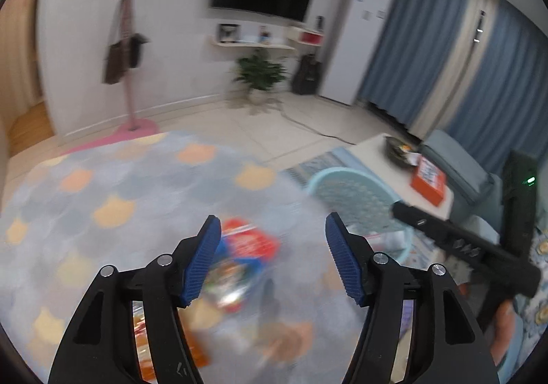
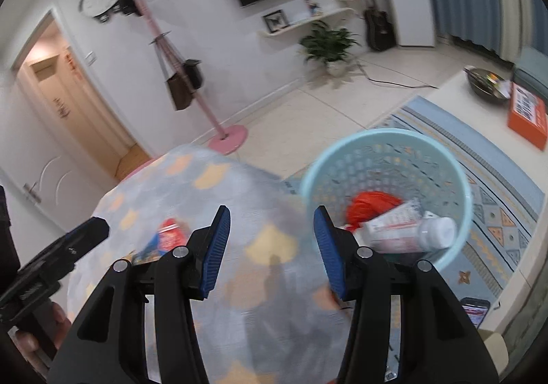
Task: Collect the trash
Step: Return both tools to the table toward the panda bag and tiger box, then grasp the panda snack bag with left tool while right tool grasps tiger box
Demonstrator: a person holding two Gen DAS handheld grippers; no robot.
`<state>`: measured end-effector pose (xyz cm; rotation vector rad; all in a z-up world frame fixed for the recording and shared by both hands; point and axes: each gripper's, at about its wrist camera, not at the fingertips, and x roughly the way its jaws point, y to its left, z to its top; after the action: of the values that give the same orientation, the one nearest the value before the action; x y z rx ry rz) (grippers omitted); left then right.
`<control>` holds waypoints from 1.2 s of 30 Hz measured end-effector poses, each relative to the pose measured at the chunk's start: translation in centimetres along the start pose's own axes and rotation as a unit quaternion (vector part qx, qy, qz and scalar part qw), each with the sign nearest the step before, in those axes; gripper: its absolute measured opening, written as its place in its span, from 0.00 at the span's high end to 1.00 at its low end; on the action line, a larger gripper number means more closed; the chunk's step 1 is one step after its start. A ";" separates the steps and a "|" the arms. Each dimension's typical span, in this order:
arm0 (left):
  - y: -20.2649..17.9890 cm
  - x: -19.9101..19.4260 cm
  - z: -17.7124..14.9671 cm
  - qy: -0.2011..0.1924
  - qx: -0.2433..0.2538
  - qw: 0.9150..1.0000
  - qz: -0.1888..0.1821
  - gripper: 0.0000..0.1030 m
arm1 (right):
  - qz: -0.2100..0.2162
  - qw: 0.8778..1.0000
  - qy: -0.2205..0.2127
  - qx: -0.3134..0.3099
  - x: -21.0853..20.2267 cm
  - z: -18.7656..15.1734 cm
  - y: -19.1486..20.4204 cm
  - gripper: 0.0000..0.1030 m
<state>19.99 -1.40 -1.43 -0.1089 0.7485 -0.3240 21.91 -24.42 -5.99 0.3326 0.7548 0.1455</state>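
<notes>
Starting at the far left of the left wrist view, a pink coat stand (image 1: 129, 41) with a brown bag is standing at about ten o'clock by the white wall. Below it, a grey blanket (image 1: 120, 185) with orange cat shapes is covering a rounded surface. The left gripper (image 1: 272, 257) is hovering over it, its blue fingers (image 1: 202, 264) spreading wide and holding nothing. Between them, nearer the left finger, a red and blue snack wrapper (image 1: 245, 257) is lying blurred on the blanket. At about two o'clock from the gripper, a light blue basket (image 1: 356, 192) is sitting on the floor rug just past the blanket's edge, and beyond it an orange box (image 1: 428, 182) is resting on a pale tabletop (image 1: 376, 147).

In the right wrist view, the wrapper (image 2: 167, 233) is showing at about nine o'clock of the right gripper (image 2: 272, 254), whose fingers (image 2: 215, 254) are also standing wide apart and gripping nothing. At about two o'clock the basket (image 2: 387, 140) is holding an orange bag (image 2: 370, 204), a white tube (image 2: 394, 223) and a white bottle (image 2: 436, 233). A phone (image 2: 474, 310) is lying at the lower right
</notes>
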 end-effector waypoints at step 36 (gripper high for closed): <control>9.4 -1.1 -9.9 0.031 -0.047 0.996 0.071 0.98 | 0.040 0.989 0.140 -0.034 11.2 -5.2 13.8 0.18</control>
<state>14.81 8.07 -9.95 -0.1349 0.8283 -0.1574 26.25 -7.48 -11.96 0.2803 1.0126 0.2984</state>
